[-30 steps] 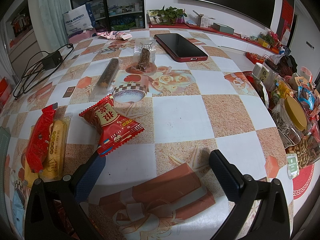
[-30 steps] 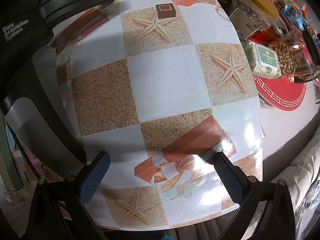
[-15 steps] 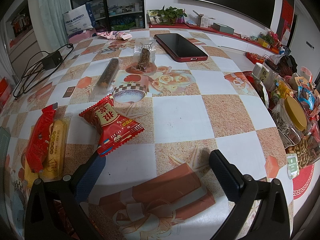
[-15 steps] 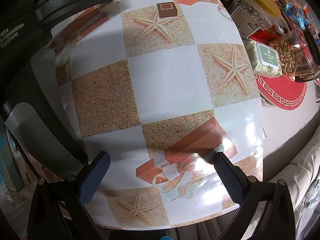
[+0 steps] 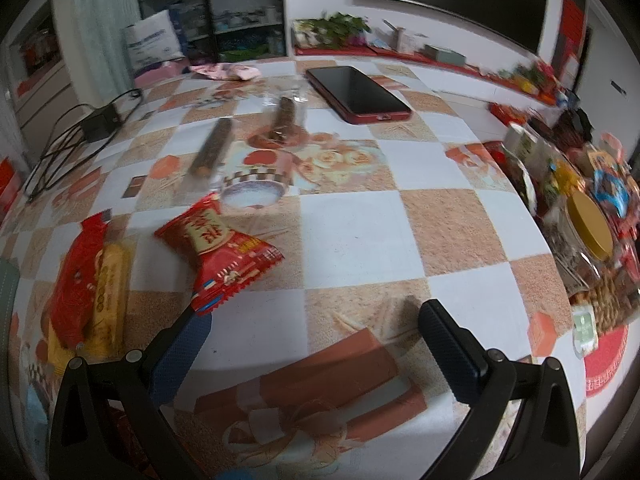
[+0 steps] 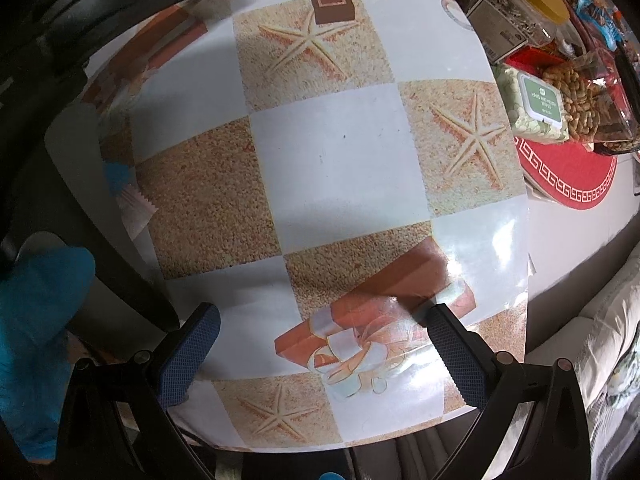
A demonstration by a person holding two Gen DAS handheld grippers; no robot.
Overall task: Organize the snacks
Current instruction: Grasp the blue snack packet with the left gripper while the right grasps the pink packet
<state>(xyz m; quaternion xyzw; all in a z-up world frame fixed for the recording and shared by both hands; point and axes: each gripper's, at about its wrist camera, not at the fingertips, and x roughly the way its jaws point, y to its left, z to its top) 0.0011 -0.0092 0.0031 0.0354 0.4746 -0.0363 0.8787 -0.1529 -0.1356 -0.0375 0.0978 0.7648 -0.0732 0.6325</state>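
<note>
Both tongs empty, snacks not yet gathered

The left gripper [image 5: 316, 328] hangs spread wide with nothing between its fingers; its left finger tip sits just beside the red snack packet [image 5: 218, 250], which lies on the checked table [image 5: 360, 232] ahead and to the left. Further left lie a red wrapper [image 5: 78, 276] and a yellow biscuit pack [image 5: 110, 292] side by side; well ahead, two dark snack sticks [image 5: 214, 146] lie loose near a phone [image 5: 356, 94]. Off to the right stands the crowded snack pile [image 5: 592, 240]. The right gripper [image 6: 320, 324] is likewise spread and empty over bare tablecloth, the peanuts [image 6: 580, 96] far right. By my reading, sorting has barely started.
</note>
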